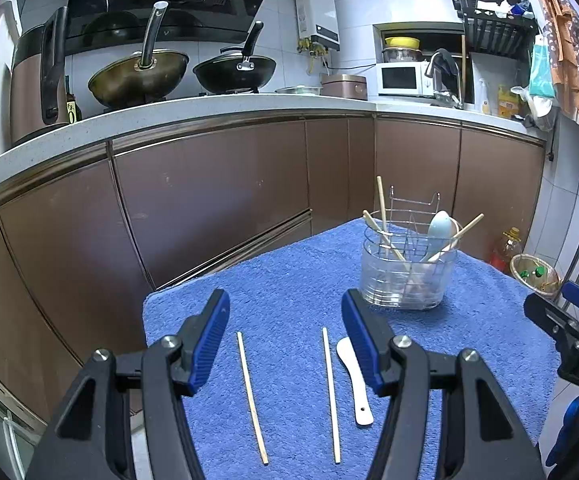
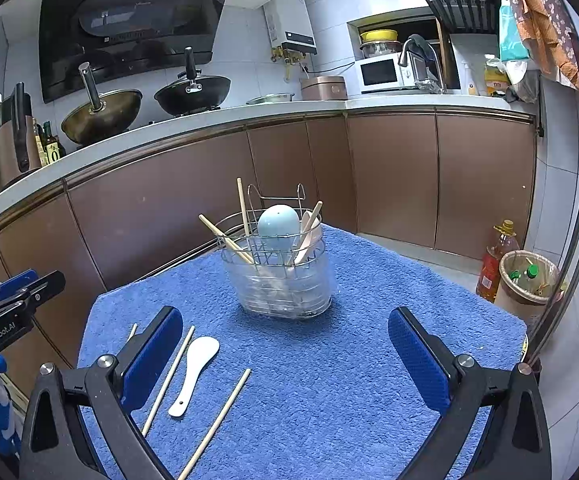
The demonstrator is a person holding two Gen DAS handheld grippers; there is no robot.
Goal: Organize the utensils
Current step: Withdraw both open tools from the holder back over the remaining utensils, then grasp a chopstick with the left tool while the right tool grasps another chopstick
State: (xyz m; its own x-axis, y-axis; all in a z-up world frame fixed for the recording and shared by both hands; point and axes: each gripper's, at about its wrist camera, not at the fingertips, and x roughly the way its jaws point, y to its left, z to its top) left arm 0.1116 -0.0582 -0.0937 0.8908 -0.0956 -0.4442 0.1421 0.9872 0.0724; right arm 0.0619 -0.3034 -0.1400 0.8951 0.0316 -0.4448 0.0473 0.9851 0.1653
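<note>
On a blue towel [image 1: 289, 280] covering the surface, seen from the left wrist camera, the left gripper [image 1: 285, 340] hovers with its blue-padded fingers [image 1: 209, 340] spread apart and holding nothing. Between them lie two loose chopsticks: a left chopstick [image 1: 252, 397] and a middle chopstick [image 1: 331, 394], roughly parallel and apart. A white rice paddle [image 1: 353, 380] lies just beside the middle chopstick, partly hidden by the right-hand finger. Farther back stands a clear utensil holder [image 1: 407, 276] with a wire insert, holding several chopsticks and a pale blue spoon [image 1: 437, 232]. The right gripper [image 1: 561, 324] shows at the frame's right edge.

From the right wrist camera, the right gripper [image 2: 285, 360] also has its fingers [image 2: 417, 360] released wide, grasping nothing. The utensil holder [image 2: 281, 276] stands upright ahead, near the towel's [image 2: 349, 380] centre. The rice paddle [image 2: 194, 372] lies between two chopsticks, with a near chopstick [image 2: 217, 426] on its right. The left gripper [image 2: 9, 300] appears at the left edge.
</note>
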